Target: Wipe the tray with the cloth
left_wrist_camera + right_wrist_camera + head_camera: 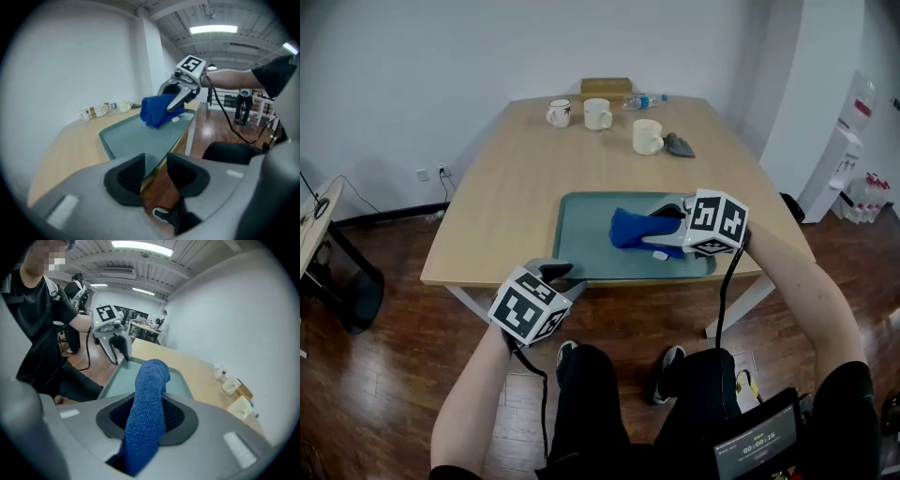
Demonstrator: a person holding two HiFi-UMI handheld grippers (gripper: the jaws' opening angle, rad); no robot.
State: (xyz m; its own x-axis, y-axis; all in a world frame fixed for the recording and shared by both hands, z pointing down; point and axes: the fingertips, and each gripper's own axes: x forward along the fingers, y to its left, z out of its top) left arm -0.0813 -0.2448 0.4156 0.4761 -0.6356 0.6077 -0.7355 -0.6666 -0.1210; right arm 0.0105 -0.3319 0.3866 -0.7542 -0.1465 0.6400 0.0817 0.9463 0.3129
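Blue terry cloth [630,228], bunched into a thick roll, is pinched at one end between the jaws of the right gripper [656,231]. It is held over the right half of the grey-green rectangular plastic tray [581,239], which lies at the near edge of the light wooden table [506,187]. In the head view the roll's long axis is seen to run along the tray's length, with the free end pointed towards the person's left. In the right gripper view the looped, towel-like pile is resolved, and the roll is shown extending straight out along the gripper's line. Only in the left gripper view is the cloth's underside seen meeting the tray floor. The left gripper [555,274] is positioned at the tray's near left corner. Its jaws are spread, and the tray rim is visible through the gap. Three white mugs [598,113] are set at the table's far end.
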